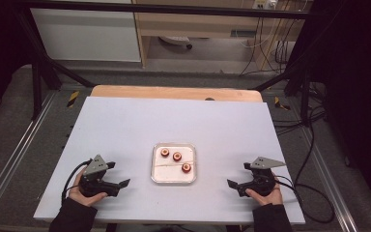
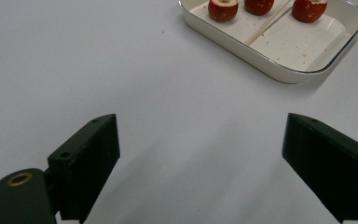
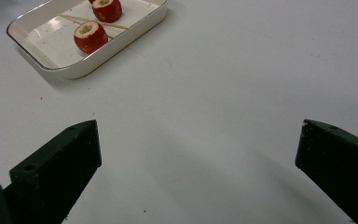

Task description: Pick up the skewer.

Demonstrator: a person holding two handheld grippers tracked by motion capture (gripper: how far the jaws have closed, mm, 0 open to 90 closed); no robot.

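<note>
High view first: a white tray (image 1: 174,180) sits mid-table on the pale board (image 1: 125,125), and three red cored fruit pieces (image 1: 177,156) lie in its far half with a thin wooden skewer (image 1: 174,164) across the middle. The left gripper (image 1: 120,177) rests low at the near left, the right gripper (image 1: 235,180) at the near right, each well apart from the tray and aimed inward at it. Both have their jaws spread wide with nothing between them, ready, I'd say, for a reach in. From the left gripper view the tray (image 2: 279,70) lies ahead, off to one side; from the right gripper view the nearest fruit piece (image 3: 91,36) sits by the skewer (image 3: 74,19). Symmetric waiting pose, by the look of it.
</note>
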